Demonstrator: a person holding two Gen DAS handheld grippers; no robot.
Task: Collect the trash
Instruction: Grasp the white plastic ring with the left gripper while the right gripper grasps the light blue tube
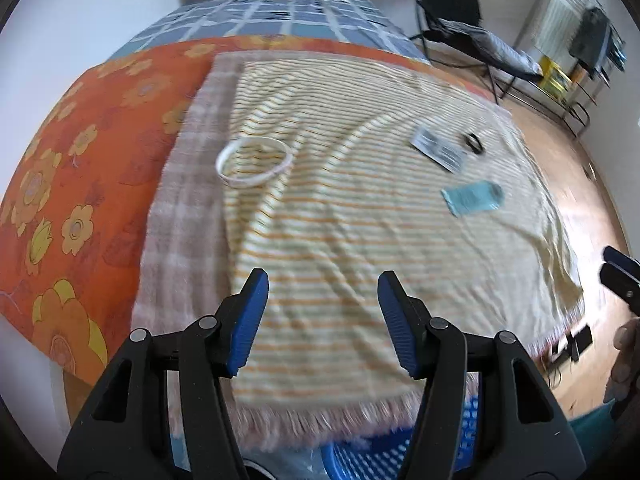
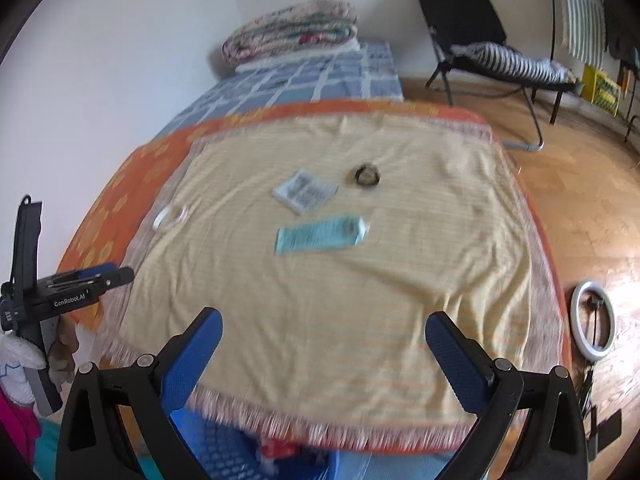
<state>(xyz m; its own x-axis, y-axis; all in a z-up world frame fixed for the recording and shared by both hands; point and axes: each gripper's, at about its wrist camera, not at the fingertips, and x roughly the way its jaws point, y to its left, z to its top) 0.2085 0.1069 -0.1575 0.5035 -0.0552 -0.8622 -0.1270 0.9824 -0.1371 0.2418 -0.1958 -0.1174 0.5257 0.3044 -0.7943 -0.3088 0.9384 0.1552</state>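
A pale yellow towel with thin orange stripes and a pinkish fringe point(image 1: 340, 216) lies spread over an orange sheet printed with yellow flowers point(image 1: 80, 184) on a bed, and the trash sits on the towel; a white plastic ring point(image 1: 254, 162) lies near the towel's left edge, beside its pink checked border; a white printed paper card with dark lettering point(image 1: 439, 148) lies toward the far right corner, with a small dark ring-shaped object point(image 1: 474, 143) just beside it on the right edge side; a light blue flat wrapper point(image 1: 472, 197) lies nearer than the card, also toward the right edge, apart from both; all four pieces are blurred, so their print cannot be read; the left gripper point(image 1: 323, 286), black with blue ribbed pads, hangs above the towel's near edge with its jaws parted and nothing between them; the right gripper point(image 2: 324, 326) hangs likewise over the near edge, its blue pads spread wide and empty, the blue wrapper ahead of it near the towel's middle in its view; a blue perforated plastic basket point(image 1: 372, 452) shows just below the fringed near edge, under both grippers; beyond the orange sheet the bed carries a blue checked cover point(image 2: 304, 80) and a folded floral quilt point(image 2: 292, 32) at the far end by the wall; a black folding chair point(image 2: 472, 36) stands on the wooden floor to the right.
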